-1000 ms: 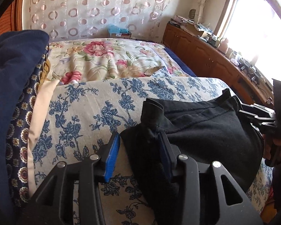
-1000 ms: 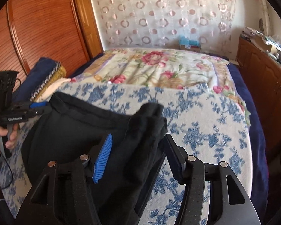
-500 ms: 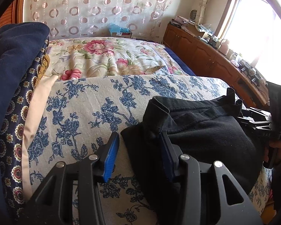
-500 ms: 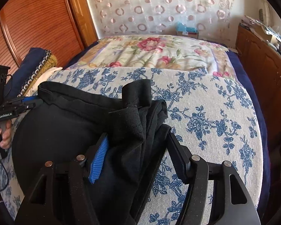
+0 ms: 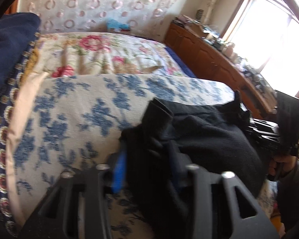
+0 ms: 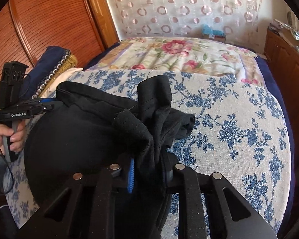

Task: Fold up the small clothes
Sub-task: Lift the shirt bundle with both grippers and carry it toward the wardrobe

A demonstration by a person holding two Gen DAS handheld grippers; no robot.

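Observation:
A black garment (image 5: 205,137) hangs stretched between my two grippers above the blue-flowered bedspread (image 5: 73,115). My left gripper (image 5: 147,169) is shut on its bunched left end, cloth pinched between the blue pads. My right gripper (image 6: 149,175) is shut on the bunched right end (image 6: 155,119). In the right wrist view the garment (image 6: 79,131) spans left to the left gripper (image 6: 39,107), held in a hand. In the left wrist view the right gripper (image 5: 263,131) is at the garment's far end.
A stack of folded clothes, navy on top (image 6: 55,63), lies at the bed's left side. A rose-patterned sheet (image 6: 175,53) covers the far bed. A wooden cabinet with clutter (image 5: 219,59) runs along the right. A wooden wardrobe (image 6: 39,23) stands left.
Both grippers have closed from open onto the garment's bunched ends. The left view is now blurred from motion and the garment sits higher.

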